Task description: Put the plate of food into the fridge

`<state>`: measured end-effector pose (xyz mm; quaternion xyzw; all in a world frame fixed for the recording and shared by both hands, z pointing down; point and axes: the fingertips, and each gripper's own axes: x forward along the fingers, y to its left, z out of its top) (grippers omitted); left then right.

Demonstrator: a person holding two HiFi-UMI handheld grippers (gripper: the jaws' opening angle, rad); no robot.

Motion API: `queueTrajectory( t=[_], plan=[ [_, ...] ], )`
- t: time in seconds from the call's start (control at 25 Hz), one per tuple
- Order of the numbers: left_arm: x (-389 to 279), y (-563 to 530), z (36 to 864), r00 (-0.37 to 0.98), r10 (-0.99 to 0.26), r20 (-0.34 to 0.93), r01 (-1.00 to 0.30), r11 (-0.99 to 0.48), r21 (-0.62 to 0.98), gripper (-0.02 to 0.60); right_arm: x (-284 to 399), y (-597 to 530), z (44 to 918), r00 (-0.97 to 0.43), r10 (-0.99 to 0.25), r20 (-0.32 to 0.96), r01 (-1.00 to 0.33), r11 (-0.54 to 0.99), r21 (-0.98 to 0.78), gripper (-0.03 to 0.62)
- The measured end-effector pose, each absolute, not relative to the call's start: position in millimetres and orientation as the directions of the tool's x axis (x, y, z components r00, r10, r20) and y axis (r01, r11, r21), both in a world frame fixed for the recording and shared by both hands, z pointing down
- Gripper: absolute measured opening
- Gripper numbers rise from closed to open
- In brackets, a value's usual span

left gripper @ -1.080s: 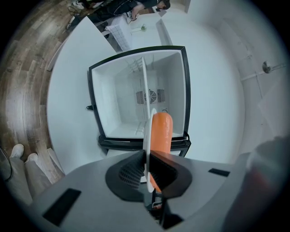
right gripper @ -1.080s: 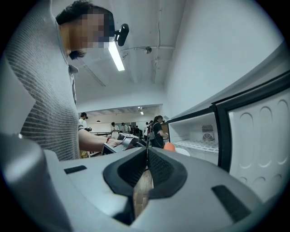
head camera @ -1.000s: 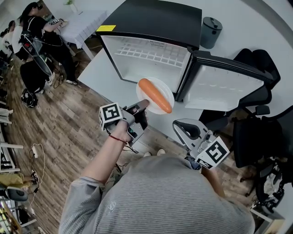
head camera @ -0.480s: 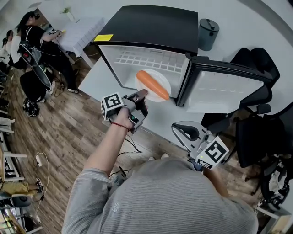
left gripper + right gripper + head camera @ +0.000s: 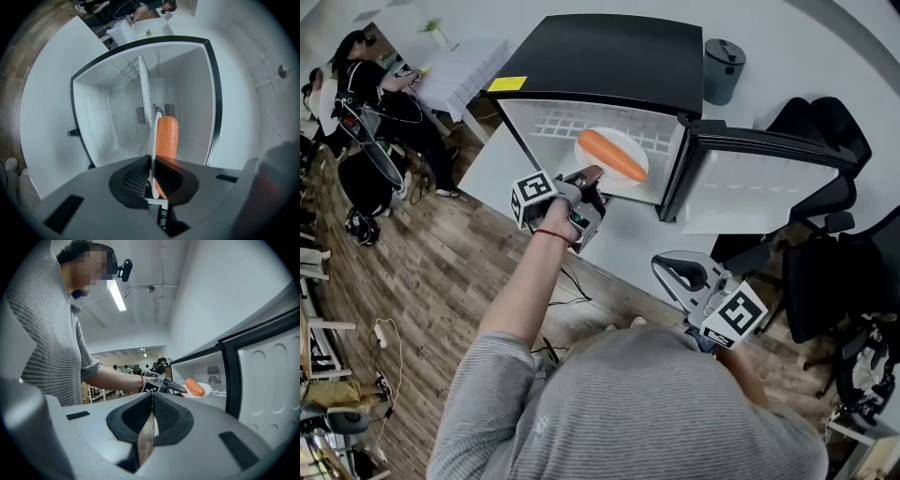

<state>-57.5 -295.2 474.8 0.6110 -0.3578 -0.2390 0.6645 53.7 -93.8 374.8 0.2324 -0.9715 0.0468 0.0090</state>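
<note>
The left arm [image 5: 528, 286] is stretched forward, and the left tongs [image 5: 592, 174] are held almost level — jaws clamped on the rim of the plate [image 5: 609, 181]. The right tongs [image 5: 667, 265] are held low by the torso — jaws pressed together, empty.

Open-plan office or lab: white tables [image 5: 487, 161], black office chairs [image 5: 825, 141], people [image 5: 364, 80] at a far desk, ceiling strip lights [image 5: 116, 295].

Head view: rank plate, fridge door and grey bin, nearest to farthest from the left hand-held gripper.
1. Plate, clamped in the left hand-held gripper.
2. Fridge door, open at the right.
3. Grey bin, back right, beyond the fridge.
</note>
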Motion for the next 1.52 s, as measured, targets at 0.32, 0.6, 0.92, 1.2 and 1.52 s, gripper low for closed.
queueTrajectory(
  t=[0.32,0.6,0.92,1.2,1.52],
  plan=[
    [-55.4,-308.5,481.5,0.617,-0.754,0.223,-0.152,0.165,0.975,0.031,56.6,-98.0,378.5,-0.883,-0.467,0.043,-0.469,0.878,-0.097,0.014],
    [-57.8,-324.0,482.1,0.593,-0.767,0.247,-0.156,0.192,0.969,0.032,56.0,-100.9,379.0,-0.882,-0.469,0.043,-0.471,0.876,-0.104,0.014],
    [-54.7,-338.8,477.7,0.563,-0.793,0.234,-0.128,0.195,0.972,0.032,58.7,-100.8,379.8,-0.878,-0.477,0.041,-0.479,0.871,-0.108,0.014],
    [-51.7,-351.5,476.6,0.538,-0.811,0.230,-0.119,0.197,0.973,0.034,64.3,-106.8,383.2,-0.869,-0.492,0.045,-0.494,0.863,-0.105,0.014],
    [-50.8,-367.1,480.4,0.506,-0.822,0.261,-0.136,0.223,0.965,0.034,67.5,-110.4,389.4,-0.864,-0.500,0.052,-0.503,0.856,-0.119,0.014]
  ],
)
